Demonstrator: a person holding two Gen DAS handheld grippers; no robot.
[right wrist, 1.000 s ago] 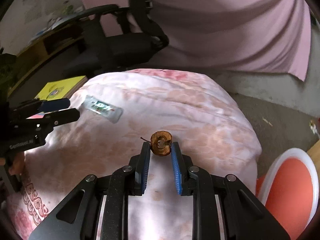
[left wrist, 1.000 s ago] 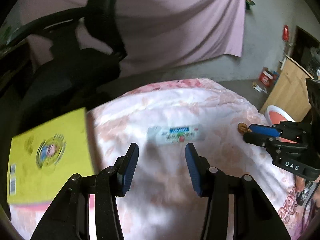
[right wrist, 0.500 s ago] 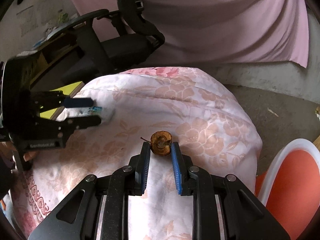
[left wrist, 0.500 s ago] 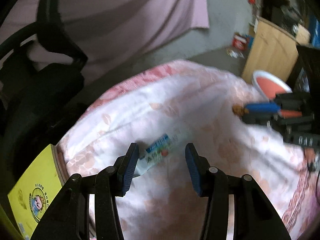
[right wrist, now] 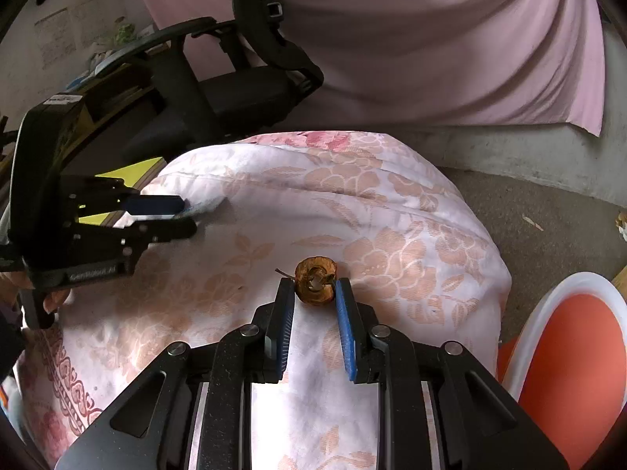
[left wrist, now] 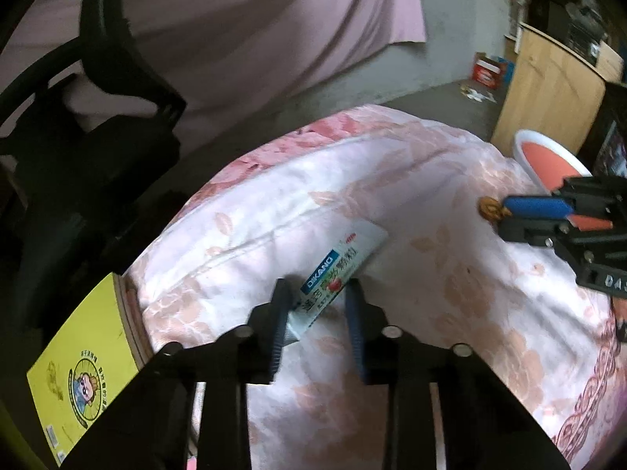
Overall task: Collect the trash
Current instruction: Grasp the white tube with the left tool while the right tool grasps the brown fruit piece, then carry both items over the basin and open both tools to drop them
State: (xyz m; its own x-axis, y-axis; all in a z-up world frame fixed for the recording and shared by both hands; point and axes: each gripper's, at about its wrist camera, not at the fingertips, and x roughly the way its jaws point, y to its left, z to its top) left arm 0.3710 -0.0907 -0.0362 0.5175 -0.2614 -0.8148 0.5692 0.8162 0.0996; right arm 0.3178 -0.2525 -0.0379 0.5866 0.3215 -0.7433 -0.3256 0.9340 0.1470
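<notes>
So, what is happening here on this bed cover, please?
A person is collecting trash from a flowered quilt with two hand-held grippers. The left gripper has just been closing, and the white wrapper lies between its blue pads. The right gripper is shut on a brown, dried apple core. Both pieces are still low on the quilt.

Wrapper (left wrist: 337,274) left of apple core (right wrist: 316,280), both on quilt (right wrist: 392,211)

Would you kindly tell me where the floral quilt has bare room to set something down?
The quilt lies bare between the wrapper and the apple core, and beyond the core toward its far edge. It is crowded around both hand-held grippers.
</notes>
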